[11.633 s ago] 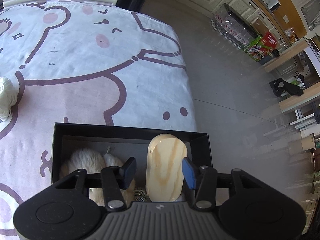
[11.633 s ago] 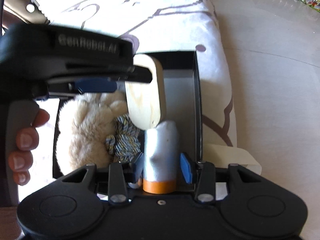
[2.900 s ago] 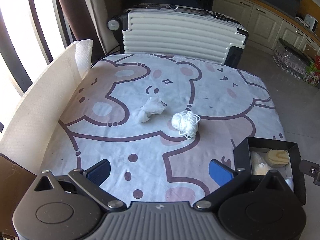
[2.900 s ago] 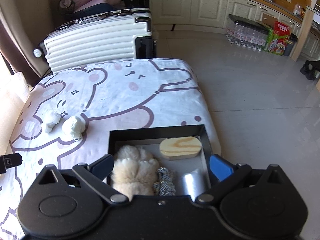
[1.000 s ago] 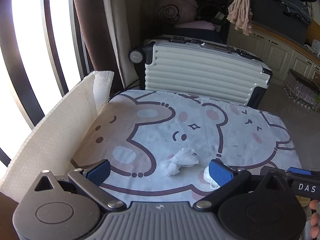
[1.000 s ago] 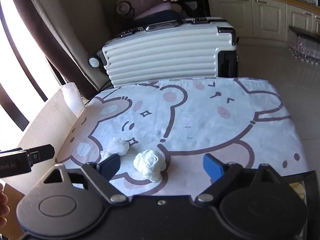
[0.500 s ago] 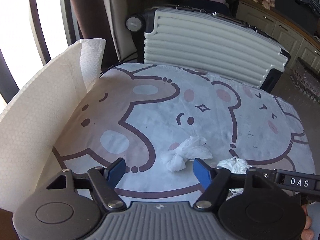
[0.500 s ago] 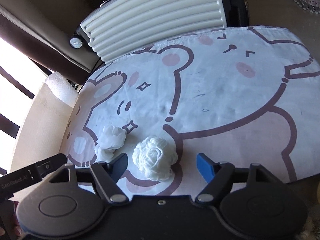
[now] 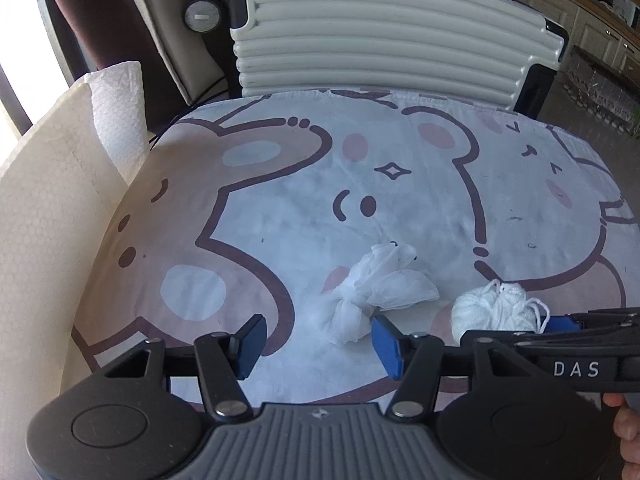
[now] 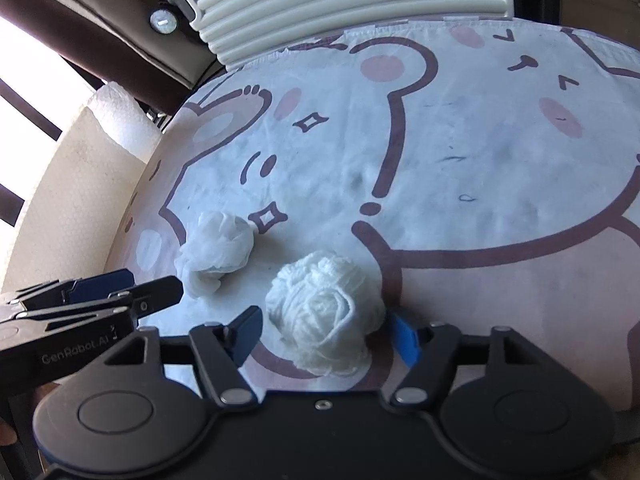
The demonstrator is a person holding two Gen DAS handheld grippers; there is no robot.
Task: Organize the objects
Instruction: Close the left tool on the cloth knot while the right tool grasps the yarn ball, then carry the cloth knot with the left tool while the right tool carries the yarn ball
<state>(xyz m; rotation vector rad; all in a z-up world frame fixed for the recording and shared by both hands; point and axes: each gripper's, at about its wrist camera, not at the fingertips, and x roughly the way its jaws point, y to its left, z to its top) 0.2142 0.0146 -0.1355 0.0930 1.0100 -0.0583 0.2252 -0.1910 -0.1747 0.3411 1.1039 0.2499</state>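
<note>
Left wrist view: the left gripper point(image 9: 318, 346) hovers low over a table covered by a bear-print cloth point(image 9: 280, 208), its blue-padded fingers spread apart. A crumpled white gauze bundle point(image 9: 374, 294) lies on the cloth just ahead, nearer the right finger, which overlaps its edge. A white yarn ball point(image 9: 498, 310) sits just beside the bundle.

Right wrist view: the right gripper point(image 10: 326, 334) is also spread — the yarn ball point(image 10: 324, 316) lies between its fingers, close to or touching the right pad, clear of the left. A ribbed cream suitcase point(image 9: 384, 36) stands behind the table.
</note>
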